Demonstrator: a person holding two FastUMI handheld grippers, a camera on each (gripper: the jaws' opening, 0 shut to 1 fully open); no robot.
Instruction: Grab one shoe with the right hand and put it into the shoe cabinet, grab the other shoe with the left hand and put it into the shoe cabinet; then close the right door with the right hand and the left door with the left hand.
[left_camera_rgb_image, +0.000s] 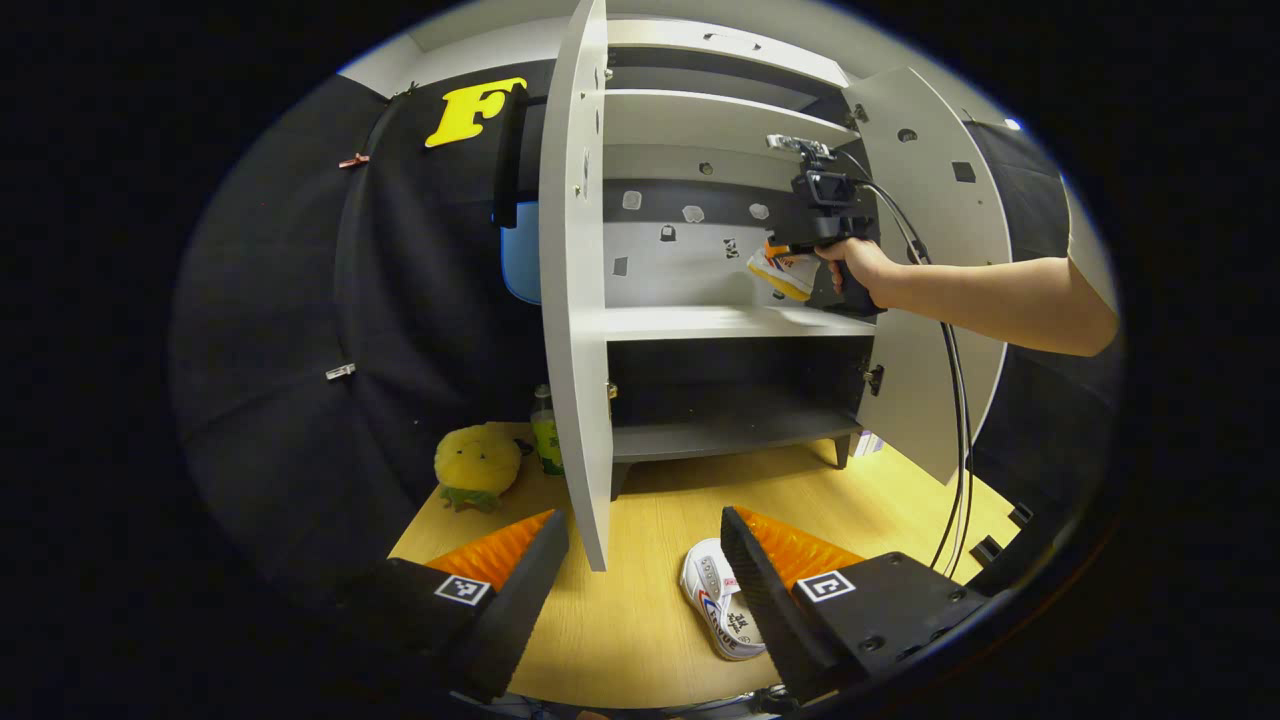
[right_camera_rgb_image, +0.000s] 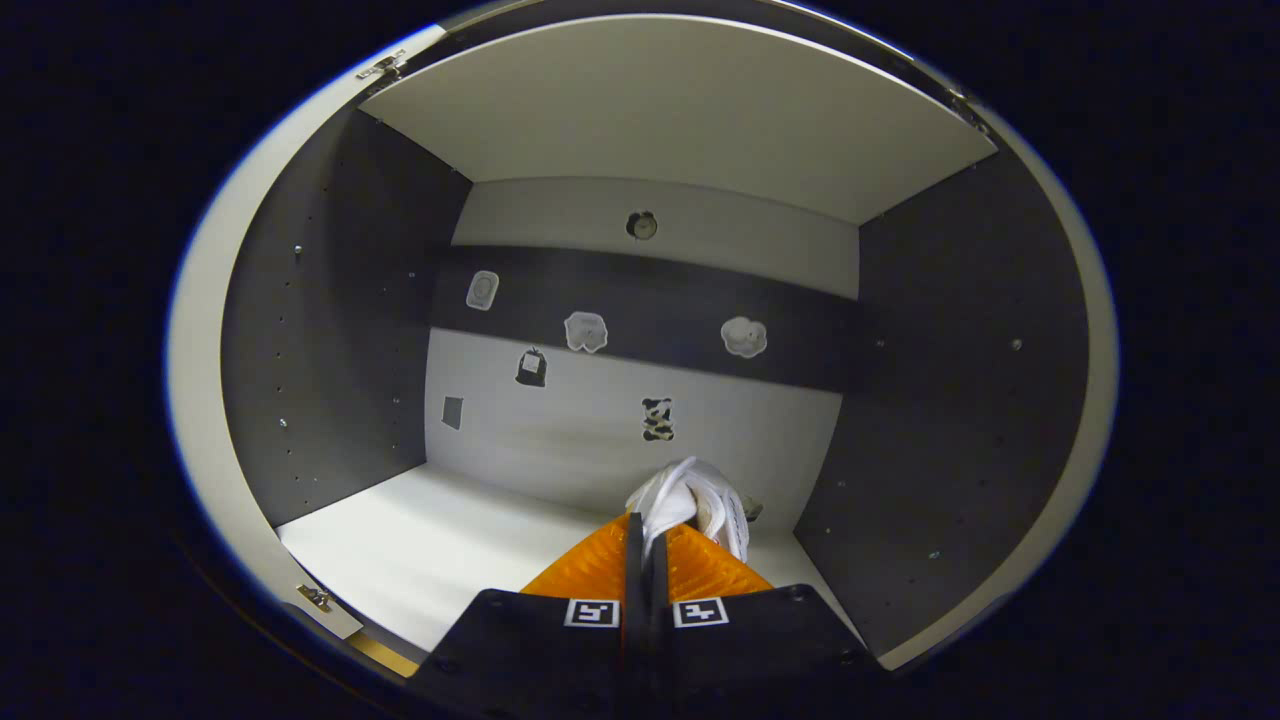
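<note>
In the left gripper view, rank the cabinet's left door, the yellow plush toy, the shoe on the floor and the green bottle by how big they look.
1. Left door, by far the largest.
2. Yellow plush toy and shoe on the floor: look alike, and the shoe is partly hidden and nearer the camera, so unranked.
3. Green bottle, smallest; the door covers part of it.

place: recording booth | cues: black cloth wall (left_camera_rgb_image: 280, 330), shoe cabinet (left_camera_rgb_image: 720, 320)

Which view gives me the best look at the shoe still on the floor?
The left gripper view: the floor shoe lies on the wooden floor between the open left gripper fingers, partly hidden by one. The right gripper view looks into the cabinet, at the other shoe.
</note>
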